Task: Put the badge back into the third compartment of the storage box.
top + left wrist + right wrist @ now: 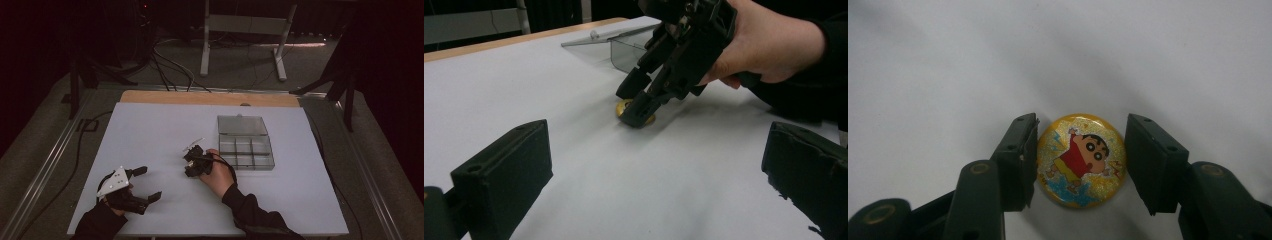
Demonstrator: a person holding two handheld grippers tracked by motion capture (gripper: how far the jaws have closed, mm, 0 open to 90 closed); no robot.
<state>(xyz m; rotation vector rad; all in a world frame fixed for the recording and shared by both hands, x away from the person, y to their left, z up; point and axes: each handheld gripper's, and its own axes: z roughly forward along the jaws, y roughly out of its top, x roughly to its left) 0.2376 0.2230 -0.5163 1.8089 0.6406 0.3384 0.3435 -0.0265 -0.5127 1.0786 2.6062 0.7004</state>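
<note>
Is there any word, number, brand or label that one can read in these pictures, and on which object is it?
No readable text.
Round badge between the right hand-held gripper's jaws: a cartoon figure in a red shirt, no words; small marks at its left rim are too blurred to read.
Clear compartment box: no label visible.
Left hand-held gripper, grey plate: holes, no lettering.

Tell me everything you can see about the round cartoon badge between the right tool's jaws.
The badge is a small round button, glossy, with a glittery yellow face printed with a cartoon child in a red shirt. It lies flat, face up, on the white table. The right tool straddles it: the left jaw seems to touch its edge, while a narrow gap shows beside the right jaw.
</note>
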